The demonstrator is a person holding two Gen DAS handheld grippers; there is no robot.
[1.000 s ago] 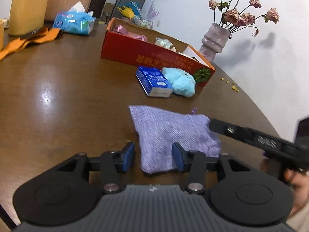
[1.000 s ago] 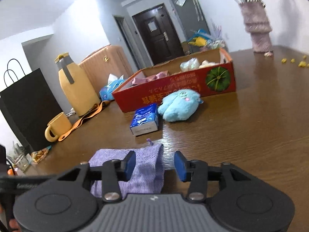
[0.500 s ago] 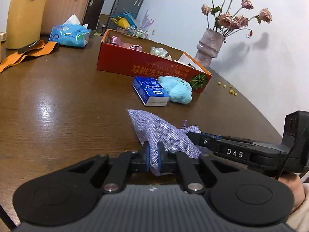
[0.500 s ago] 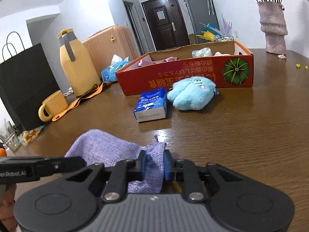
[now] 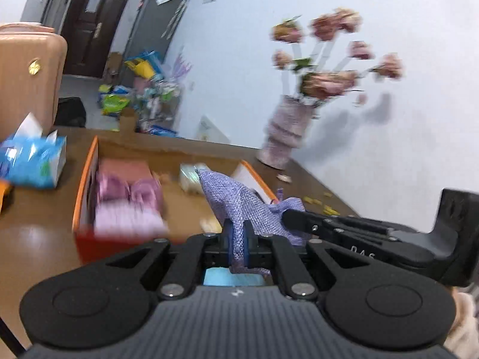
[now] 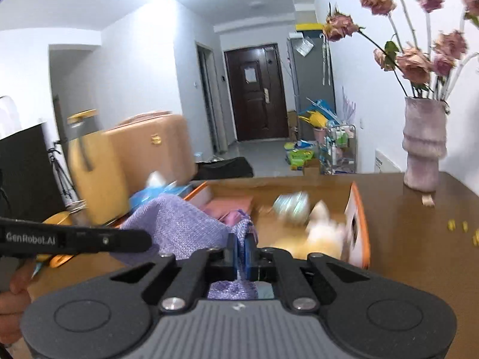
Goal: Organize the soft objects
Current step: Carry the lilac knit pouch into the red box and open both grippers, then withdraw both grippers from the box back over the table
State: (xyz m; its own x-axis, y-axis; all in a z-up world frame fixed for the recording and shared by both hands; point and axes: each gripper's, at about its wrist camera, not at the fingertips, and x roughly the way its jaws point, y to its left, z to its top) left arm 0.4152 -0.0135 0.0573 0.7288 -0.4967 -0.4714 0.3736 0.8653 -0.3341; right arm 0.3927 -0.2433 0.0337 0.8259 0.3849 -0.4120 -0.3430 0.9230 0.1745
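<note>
A purple woven cloth pouch (image 5: 239, 200) hangs in the air between both grippers. My left gripper (image 5: 238, 233) is shut on one edge of it. My right gripper (image 6: 240, 249) is shut on the other edge; the pouch (image 6: 179, 227) drapes to its left. Both hold it above the near side of the open red-orange cardboard box (image 5: 85, 176), which also shows in the right wrist view (image 6: 356, 221). Inside the box lie pink folded cloths (image 5: 128, 191) and a pale wrapped bundle (image 6: 292, 205). A bit of light blue (image 5: 233, 279) shows under the left gripper.
A pink vase of dried roses (image 5: 286, 133) stands at the table's far right, also in the right wrist view (image 6: 423, 152). A blue tissue pack (image 5: 30, 161) lies left of the box. A yellow jug (image 6: 92, 173) and a peach suitcase (image 6: 155, 149) are at left.
Both grippers closed on the purple pouch, lifted it off the table and carried it forward to above the red box. The views are blurred from the motion.
</note>
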